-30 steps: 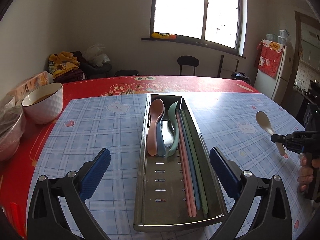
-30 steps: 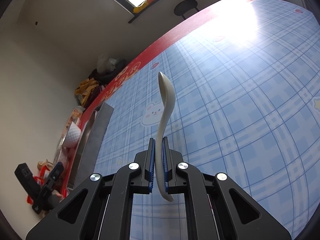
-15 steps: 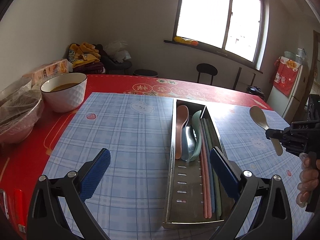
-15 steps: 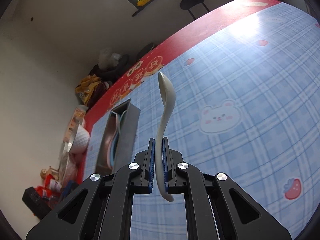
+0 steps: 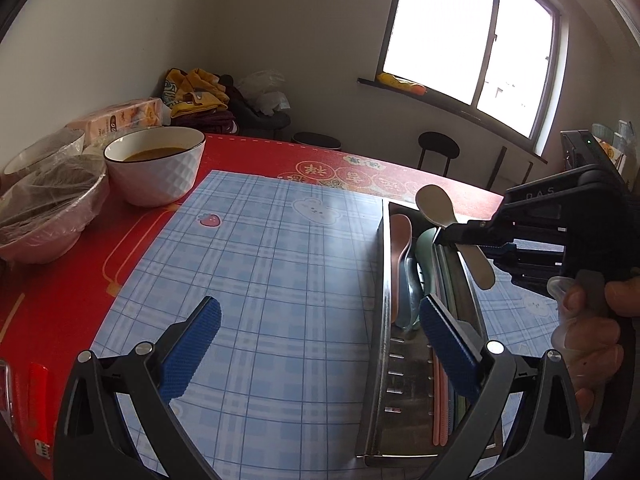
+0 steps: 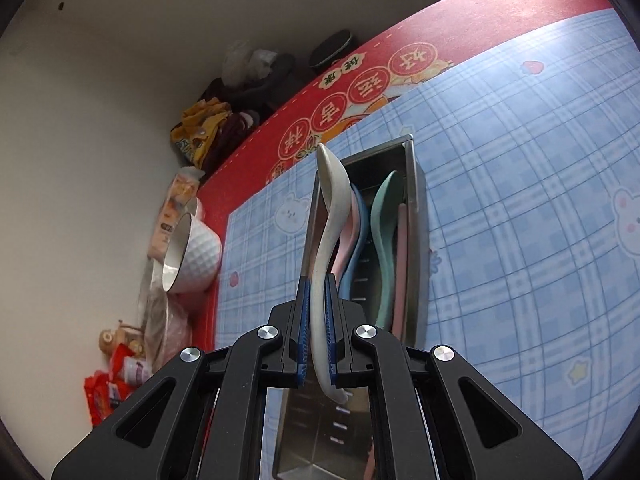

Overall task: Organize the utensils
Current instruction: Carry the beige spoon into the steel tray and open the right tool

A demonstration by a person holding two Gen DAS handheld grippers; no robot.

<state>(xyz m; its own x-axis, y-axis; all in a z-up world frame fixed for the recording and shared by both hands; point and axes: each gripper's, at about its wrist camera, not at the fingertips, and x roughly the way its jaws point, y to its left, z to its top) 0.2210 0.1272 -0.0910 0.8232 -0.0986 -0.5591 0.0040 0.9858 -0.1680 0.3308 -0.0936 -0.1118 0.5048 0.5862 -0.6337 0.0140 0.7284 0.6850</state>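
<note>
My right gripper (image 6: 316, 300) is shut on the handle of a beige spoon (image 6: 330, 208), held in the air over a long steel utensil tray (image 6: 416, 184). In the left wrist view that right gripper (image 5: 444, 236) comes in from the right, with the beige spoon (image 5: 434, 202) bowl-end up above the steel tray (image 5: 382, 320). In the tray lie a pink spoon (image 5: 400, 240), a blue spoon (image 5: 412, 280), a green spoon (image 5: 426, 248) and coloured chopsticks (image 5: 440, 412). My left gripper (image 5: 316, 350) stands open and empty, low over the blue checked mat, its right finger over the tray.
A white bowl (image 5: 156, 170) with brown liquid and a film-covered bowl (image 5: 48, 208) sit at the table's left on the red cloth. A tissue pack (image 5: 120, 118) lies behind them. A person's hand (image 5: 588, 328) holds the right gripper's handle. Stools and a window stand beyond the table.
My right gripper has carried the beige spoon leftward from beside the tray to above it. The left wrist view has shifted left, so the tray now sits at its right.
</note>
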